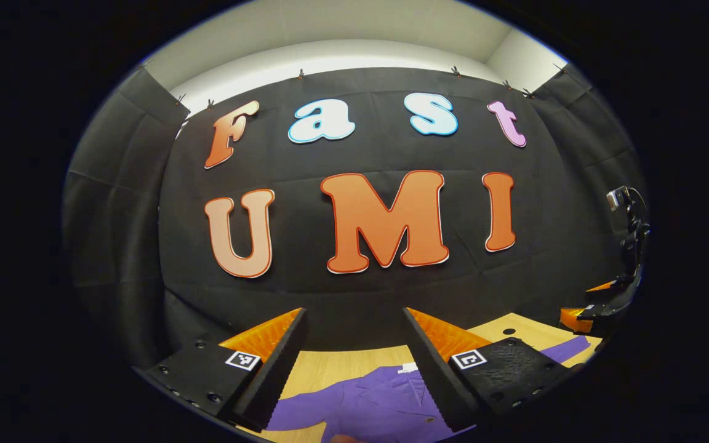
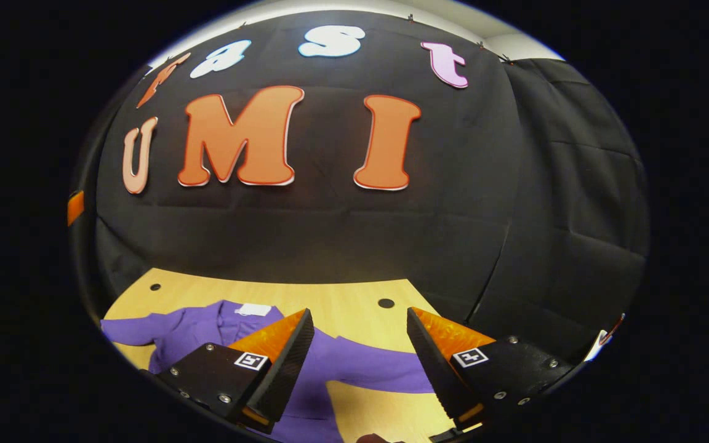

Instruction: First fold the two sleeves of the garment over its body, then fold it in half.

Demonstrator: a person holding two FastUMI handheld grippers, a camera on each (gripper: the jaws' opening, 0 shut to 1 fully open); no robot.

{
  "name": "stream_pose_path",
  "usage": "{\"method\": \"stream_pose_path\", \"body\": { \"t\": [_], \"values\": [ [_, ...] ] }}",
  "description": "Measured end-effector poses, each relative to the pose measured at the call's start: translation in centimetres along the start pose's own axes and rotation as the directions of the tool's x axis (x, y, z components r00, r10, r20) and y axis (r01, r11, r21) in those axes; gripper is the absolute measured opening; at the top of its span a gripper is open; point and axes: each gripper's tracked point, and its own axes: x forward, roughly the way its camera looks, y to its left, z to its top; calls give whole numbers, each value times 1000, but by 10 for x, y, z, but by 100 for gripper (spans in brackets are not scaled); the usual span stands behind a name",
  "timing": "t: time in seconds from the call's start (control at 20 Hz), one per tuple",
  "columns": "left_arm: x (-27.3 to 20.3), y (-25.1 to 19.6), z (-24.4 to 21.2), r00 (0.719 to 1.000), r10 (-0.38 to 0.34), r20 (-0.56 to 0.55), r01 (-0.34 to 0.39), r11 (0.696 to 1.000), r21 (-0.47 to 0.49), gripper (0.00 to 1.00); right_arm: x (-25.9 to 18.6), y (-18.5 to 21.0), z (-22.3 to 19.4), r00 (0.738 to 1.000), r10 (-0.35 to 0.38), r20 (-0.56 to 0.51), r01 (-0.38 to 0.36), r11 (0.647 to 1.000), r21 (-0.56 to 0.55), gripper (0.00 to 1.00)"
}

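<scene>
A purple garment [image 1: 367, 400] with a collar and buttons lies spread flat on the wooden table [image 1: 336, 366]. My left gripper [image 1: 354, 320] hovers open above its collar area, nothing between the fingers. One sleeve [image 1: 567, 349] runs off to the right, where the other gripper [image 1: 600, 301] hangs at the table's edge. In the right gripper view the same garment [image 2: 194, 329] lies with a white neck label [image 2: 253, 309] showing, and one sleeve [image 2: 379, 366] stretches right across the table. My right gripper [image 2: 359, 320] is open above that sleeve, holding nothing.
The black cloth wall stands close behind the table [image 2: 342, 295] on the far side and to the right. Small dark holes [image 2: 386, 303] dot the tabletop. Bare wood lies beyond the collar and below the right sleeve.
</scene>
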Motion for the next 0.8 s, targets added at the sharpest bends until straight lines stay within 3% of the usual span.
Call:
{"method": "stream_pose_path", "body": {
  "t": [0.25,0.5,0.65,0.8],
  "values": [
    [-5,4,-4,999,25,-20,-25,1000,0,96,21,-48,-43,991,-79,-109,81,997,10,93],
    [-9,6,-27,994,61,-92,-63,998,-13,97,38,-92,-102,955,-112,-273,143,985,97,93],
    [-13,9,-33,990,87,-114,-89,996,-5,98,46,-122,-138,909,-139,-394,185,979,82,94],
    [-18,4,-42,986,100,-137,-97,995,24,97,50,-141,-162,862,-120,-493,189,978,91,94]
  ]
}}
